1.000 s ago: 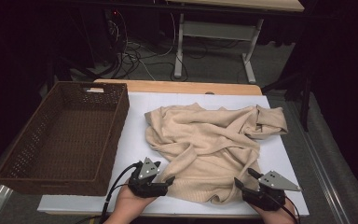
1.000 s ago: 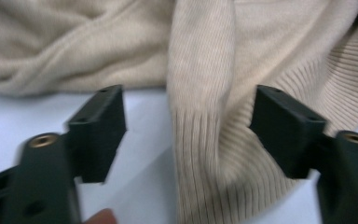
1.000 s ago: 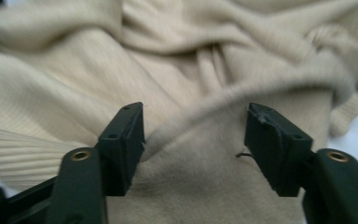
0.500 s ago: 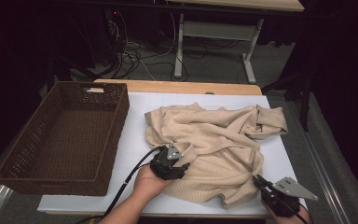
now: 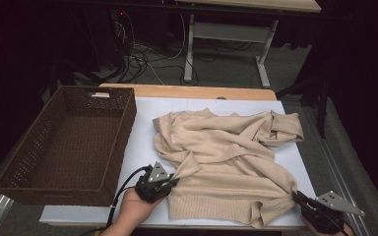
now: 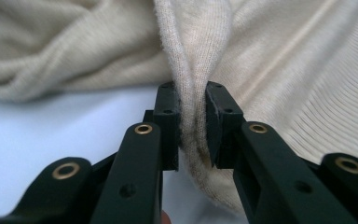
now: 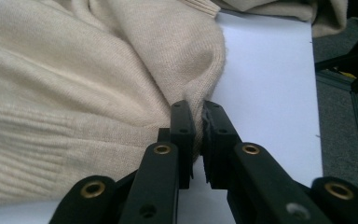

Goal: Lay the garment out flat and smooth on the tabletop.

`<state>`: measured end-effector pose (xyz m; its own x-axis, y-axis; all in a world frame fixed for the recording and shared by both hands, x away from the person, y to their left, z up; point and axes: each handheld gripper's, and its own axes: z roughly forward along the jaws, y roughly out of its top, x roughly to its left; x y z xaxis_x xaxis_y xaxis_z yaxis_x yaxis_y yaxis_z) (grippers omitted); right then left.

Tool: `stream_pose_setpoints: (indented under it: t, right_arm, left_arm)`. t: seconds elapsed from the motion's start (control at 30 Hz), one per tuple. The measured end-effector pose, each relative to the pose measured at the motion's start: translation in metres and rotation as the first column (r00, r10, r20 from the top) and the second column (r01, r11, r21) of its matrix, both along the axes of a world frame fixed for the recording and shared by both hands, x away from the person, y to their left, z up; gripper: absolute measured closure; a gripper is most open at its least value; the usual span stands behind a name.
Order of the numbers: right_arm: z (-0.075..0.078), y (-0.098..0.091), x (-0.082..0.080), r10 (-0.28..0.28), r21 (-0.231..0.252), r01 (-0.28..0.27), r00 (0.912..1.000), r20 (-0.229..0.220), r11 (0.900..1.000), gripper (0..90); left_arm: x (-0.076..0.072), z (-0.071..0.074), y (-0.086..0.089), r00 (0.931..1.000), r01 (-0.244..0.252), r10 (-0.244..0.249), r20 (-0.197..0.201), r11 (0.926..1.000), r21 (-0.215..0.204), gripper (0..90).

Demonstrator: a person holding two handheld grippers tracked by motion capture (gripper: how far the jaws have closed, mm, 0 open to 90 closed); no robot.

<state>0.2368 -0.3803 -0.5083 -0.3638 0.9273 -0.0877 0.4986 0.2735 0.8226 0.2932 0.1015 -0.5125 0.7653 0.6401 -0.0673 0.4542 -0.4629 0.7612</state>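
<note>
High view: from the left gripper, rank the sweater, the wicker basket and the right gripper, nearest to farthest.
1. Sweater: pinched in the left gripper, at its right.
2. Wicker basket: its near corner sits just left of that gripper.
3. Right gripper: across the sweater's hem, at the table's near right corner.

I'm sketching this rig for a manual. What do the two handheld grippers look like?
Both are black. The left gripper carries a grey three-cornered plate on top and trails a black cable toward the table's near edge. The right gripper bears the same kind of plate. Each claw has two flat black jaws with square pads and brass-coloured rings at the pivots. No sleeves show on the forearms.
</note>
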Motion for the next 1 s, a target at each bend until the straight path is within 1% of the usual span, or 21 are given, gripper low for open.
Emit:
stream_pose_setpoints:
  t: [0.07,0.13,0.17,0.23,0.3,0.37,0.4,0.43,0.5,0.53,0.57,0.6,0.63,0.7,0.77,0.8,0.83,0.9,0.93,0.97,1.0]
  right_arm:
    - [0.001,0.001,-0.002,0.001,0.006,-0.001,1.0,-0.001,1.0,84.8]
    - [0.002,0.001,-0.005,0.0,0.014,0.0,1.0,0.004,0.9999,84.8]
    - [0.002,0.001,-0.009,0.003,0.016,-0.003,1.0,0.004,0.9999,84.8]
    - [0.001,0.001,-0.015,0.007,0.017,-0.007,1.0,0.003,0.9998,84.8]
    - [-0.001,-0.001,-0.021,0.007,0.018,-0.007,1.0,-0.004,0.9998,84.7]
    - [-0.002,-0.003,-0.027,0.004,0.033,-0.004,1.0,-0.008,0.9994,84.7]
    - [-0.001,-0.003,-0.029,0.002,0.038,-0.002,1.0,-0.006,0.9993,84.8]
    - [0.0,-0.003,-0.032,0.003,0.034,-0.003,1.0,-0.003,0.9994,84.8]
    - [0.0,-0.003,-0.04,0.0,0.028,0.0,1.0,-0.003,0.9996,84.8]
    - [-0.001,-0.003,-0.044,-0.001,0.026,0.001,1.0,-0.004,0.9997,84.8]
    - [-0.001,-0.004,-0.049,-0.003,0.028,0.003,1.0,-0.004,0.9996,84.9]
    - [-0.001,-0.006,-0.053,-0.006,0.031,0.006,1.0,-0.004,0.9995,84.9]
    - [-0.001,-0.006,-0.053,-0.006,0.031,0.006,1.0,-0.004,0.9995,84.9]
    - [-0.002,-0.009,-0.06,-0.015,0.037,0.016,0.9999,-0.004,0.9992,84.8]
    - [-0.003,-0.013,-0.063,-0.021,0.044,0.021,0.9998,-0.006,0.9988,84.8]
    - [-0.004,-0.014,-0.063,-0.025,0.045,0.026,0.9997,-0.006,0.9987,84.8]
    - [-0.004,-0.014,-0.061,-0.027,0.041,0.027,0.9996,-0.004,0.9988,84.8]
    - [-0.004,-0.012,-0.058,-0.026,0.031,0.025,0.9997,0.005,0.9992,83.2]
    - [-0.003,-0.011,-0.057,-0.023,0.038,0.022,0.9997,0.01,0.999,80.0]
    - [-0.002,-0.01,-0.055,-0.021,0.044,0.02,0.9996,0.019,0.9988,74.1]
    - [0.0,-0.009,-0.054,-0.018,0.051,0.017,0.9995,0.027,0.9986,66.6]
  left_arm:
    - [-0.007,0.002,0.004,1.0,0.005,-0.005,-0.008,0.9997,-0.025,73.8]
    - [-0.014,0.004,0.007,0.9997,0.025,-0.025,-0.001,0.9991,-0.035,73.7]
    - [-0.016,0.004,0.008,0.9993,0.036,-0.036,-0.007,0.9983,-0.046,73.6]
    - [-0.017,0.004,0.01,0.9977,0.061,-0.062,-0.026,0.9972,-0.043,72.3]
    - [-0.016,0.003,0.012,0.9974,0.066,-0.067,-0.024,0.9971,-0.037,71.2]
    - [-0.015,0.001,0.013,0.9966,0.068,-0.071,-0.042,0.9963,-0.051,71.3]
    - [-0.015,0.001,0.013,0.9966,0.068,-0.071,-0.042,0.9963,-0.051,71.7]
    - [-0.018,0.002,0.013,0.9946,0.091,-0.093,-0.045,0.9943,-0.055,72.3]
    - [-0.024,0.005,0.011,0.992,0.116,-0.118,-0.043,0.9919,-0.051,72.3]
    - [-0.024,0.005,0.011,0.992,0.116,-0.118,-0.043,0.9919,-0.051,72.3]
    - [-0.028,0.007,0.011,0.9911,0.124,-0.127,-0.041,0.9905,-0.06,72.2]
    - [-0.031,0.008,0.011,0.9905,0.131,-0.133,-0.035,0.9895,-0.061,72.2]
    - [-0.033,0.008,0.012,0.9903,0.134,-0.136,-0.031,0.9894,-0.057,72.2]
    - [-0.036,0.009,0.016,0.9908,0.127,-0.13,-0.039,0.9895,-0.069,72.2]
    - [-0.037,0.009,0.02,0.9922,0.114,-0.117,-0.043,0.9914,-0.065,72.2]
    - [-0.036,0.009,0.021,0.9934,0.102,-0.105,-0.046,0.9928,-0.063,72.2]
    - [-0.035,0.009,0.024,0.9937,0.092,-0.096,-0.058,0.994,-0.06,72.3]
    - [-0.034,0.008,0.029,0.9927,0.093,-0.098,-0.071,0.9939,-0.059,72.4]
    - [-0.035,0.007,0.032,0.9932,0.09,-0.095,-0.068,0.9936,-0.068,72.2]
    - [-0.035,0.005,0.035,0.9937,0.084,-0.089,-0.068,0.9936,-0.075,72.0]
    - [-0.033,0.005,0.036,0.9945,0.074,-0.08,-0.069,0.9938,-0.083,66.6]
